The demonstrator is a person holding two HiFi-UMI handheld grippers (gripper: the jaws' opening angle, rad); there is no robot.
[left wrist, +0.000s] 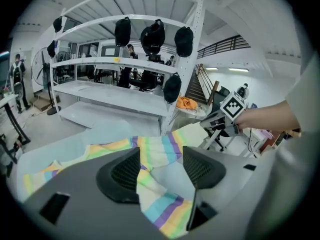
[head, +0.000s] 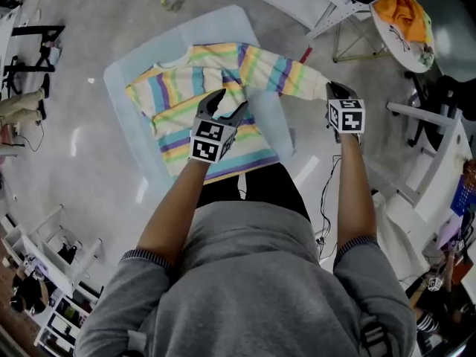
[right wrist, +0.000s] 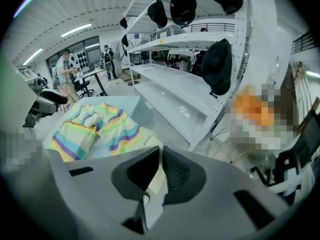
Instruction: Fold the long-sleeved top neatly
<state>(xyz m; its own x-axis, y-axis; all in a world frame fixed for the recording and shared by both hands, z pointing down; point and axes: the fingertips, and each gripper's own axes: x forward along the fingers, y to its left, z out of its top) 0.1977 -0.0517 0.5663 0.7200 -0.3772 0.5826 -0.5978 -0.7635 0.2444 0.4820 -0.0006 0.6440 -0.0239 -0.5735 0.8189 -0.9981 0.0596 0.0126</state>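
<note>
Head view, sleeve [head: 290,76] overhanging table [head: 126,76] edge

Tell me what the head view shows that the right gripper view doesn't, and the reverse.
Head view only: the sleeve stretched from the striped top out to the right gripper, and the left gripper, jaws apart above the top's middle. Right gripper view only: its jaws closed on pale cuff fabric, plus a shelf rack hung with black caps. Both: the striped top on its pale blue mat.
</note>
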